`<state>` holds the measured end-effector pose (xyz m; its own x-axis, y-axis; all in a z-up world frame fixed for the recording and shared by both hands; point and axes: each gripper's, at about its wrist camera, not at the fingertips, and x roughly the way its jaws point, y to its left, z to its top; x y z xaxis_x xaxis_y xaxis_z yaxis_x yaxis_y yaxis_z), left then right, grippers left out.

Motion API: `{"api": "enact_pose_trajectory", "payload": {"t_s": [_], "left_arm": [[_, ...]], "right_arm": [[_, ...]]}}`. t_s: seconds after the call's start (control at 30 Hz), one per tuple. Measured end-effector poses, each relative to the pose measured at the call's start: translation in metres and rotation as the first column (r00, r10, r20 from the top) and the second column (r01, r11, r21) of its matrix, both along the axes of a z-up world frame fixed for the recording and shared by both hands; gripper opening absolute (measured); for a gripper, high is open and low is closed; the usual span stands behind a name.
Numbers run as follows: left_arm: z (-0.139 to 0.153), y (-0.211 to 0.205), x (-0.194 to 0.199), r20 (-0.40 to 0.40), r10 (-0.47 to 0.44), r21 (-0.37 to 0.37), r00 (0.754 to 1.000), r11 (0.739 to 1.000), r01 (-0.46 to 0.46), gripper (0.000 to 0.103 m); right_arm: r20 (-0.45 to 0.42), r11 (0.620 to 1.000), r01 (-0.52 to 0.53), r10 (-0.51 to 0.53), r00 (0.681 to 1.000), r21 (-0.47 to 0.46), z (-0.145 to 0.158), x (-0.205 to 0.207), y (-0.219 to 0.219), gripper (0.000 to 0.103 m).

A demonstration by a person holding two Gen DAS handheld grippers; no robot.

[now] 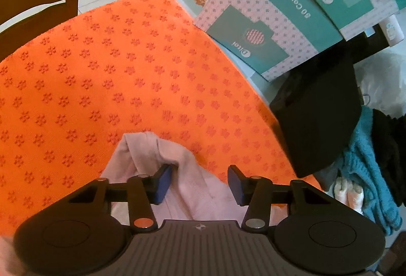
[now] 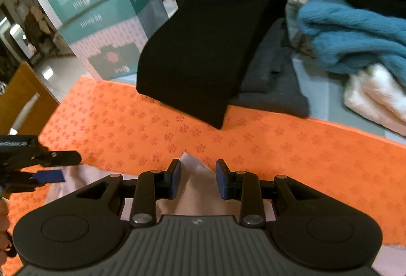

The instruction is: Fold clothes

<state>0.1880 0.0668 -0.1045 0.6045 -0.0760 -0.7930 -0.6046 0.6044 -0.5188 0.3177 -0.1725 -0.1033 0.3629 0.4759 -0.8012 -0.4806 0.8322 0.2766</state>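
At the bottom centre of both wrist views, a pink garment (image 1: 187,189) lies bunched on the orange mat (image 1: 101,78). A raised fold sits between the spread jaws of the left gripper (image 1: 199,181). A pointed corner sits between the spread jaws of the right gripper (image 2: 198,178); neither grasps cloth.

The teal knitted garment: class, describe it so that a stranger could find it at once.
Start at the orange mat. Beyond its far edge lies a folded black garment on a grey one. Right of these lies the teal knit, the only fuzzy blue-green piece, above a white fluffy item.
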Motion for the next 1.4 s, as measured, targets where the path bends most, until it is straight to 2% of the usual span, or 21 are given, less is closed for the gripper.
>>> {"api": "enact_pose_trajectory", "payload": {"t_s": [0.07, 0.13, 0.17, 0.27, 0.3, 0.37, 0.43, 0.5, 0.6, 0.67, 0.83, 0.93, 1.13, 1.23, 1.4], "left_arm": [[0.002, 0.002, -0.005, 0.041, 0.003, -0.002, 0.999, 1.000, -0.003, 0.010], [0.003, 0.005, -0.011, 0.083, 0.007, -0.005, 0.997, 1.000, -0.006, 0.006], [0.004, 0.006, -0.014, 0.103, 0.009, -0.006, 0.995, 1.000, -0.008, 0.005], [0.006, 0.010, -0.022, 0.162, 0.015, -0.011, 0.987, 1.000, -0.013, 0.005], [0.003, 0.012, -0.022, 0.160, 0.026, -0.023, 0.987, 0.999, -0.023, 0.005], [-0.004, 0.016, -0.023, 0.156, 0.049, -0.047, 0.987, 0.998, -0.042, 0.005], [-0.009, 0.018, -0.024, 0.161, 0.064, -0.066, 0.985, 0.996, -0.054, 0.005], [-0.013, 0.021, -0.025, 0.182, 0.076, -0.097, 0.980, 0.994, -0.059, 0.006], [-0.018, 0.026, -0.028, 0.192, 0.098, -0.138, 0.977, 0.988, -0.072, 0.006], [-0.018, 0.031, -0.032, 0.195, 0.110, -0.141, 0.975, 0.986, -0.083, 0.006], [-0.016, 0.045, -0.045, 0.174, 0.162, -0.174, 0.971, 0.976, -0.131, 0.007], [-0.012, 0.047, -0.047, 0.159, 0.137, -0.152, 0.978, 0.982, -0.113, 0.008], [0.002, 0.045, -0.054, 0.127, 0.061, -0.070, 0.990, 0.996, -0.052, 0.027], [0.010, 0.047, -0.062, 0.114, 0.015, -0.034, 0.993, 0.999, -0.012, 0.027], [0.035, 0.056, -0.081, 0.094, -0.067, 0.045, 0.993, 0.997, 0.063, 0.028]], "right_arm": [[-0.012, 1.000, -0.005, 0.005, 1.000, -0.001, -0.008, 0.003, 0.005, 0.034], [-0.011, 1.000, -0.005, 0.005, 1.000, 0.012, -0.012, 0.003, 0.005, 0.016], [-0.001, 1.000, 0.003, -0.003, 1.000, 0.022, -0.011, 0.002, 0.004, 0.006], [0.057, 0.996, 0.057, -0.060, 0.997, 0.065, 0.001, -0.001, -0.009, 0.005], [0.063, 0.994, 0.073, -0.078, 0.995, 0.084, 0.003, -0.001, -0.013, 0.005], [0.036, 0.988, 0.092, -0.097, 0.995, 0.120, 0.002, 0.002, -0.018, 0.005], [0.027, 0.993, 0.076, -0.078, 0.997, 0.094, -0.006, 0.003, -0.014, 0.005], [0.054, 0.997, 0.055, -0.058, 0.997, 0.059, -0.011, -0.001, -0.010, 0.007], [0.083, 0.997, 0.063, -0.067, 0.994, 0.041, -0.009, -0.006, -0.010, 0.019], [0.115, 0.997, 0.062, -0.066, 0.991, 0.039, 0.000, -0.014, -0.013, 0.025], [0.159, 0.998, 0.010, -0.019, 0.987, 0.056, 0.019, -0.043, -0.021, 0.026], [0.150, 0.997, -0.038, 0.027, 0.988, 0.070, 0.018, -0.061, -0.018, 0.026], [0.088, 0.991, -0.132, 0.133, 0.987, -0.017, -0.010, -0.087, 0.005, 0.027], [0.105, 0.990, -0.140, 0.142, 0.984, -0.023, -0.002, -0.095, 0.006, 0.030], [0.153, 0.992, -0.123, 0.119, 0.981, 0.016, 0.037, -0.112, -0.019, 0.030]]}}
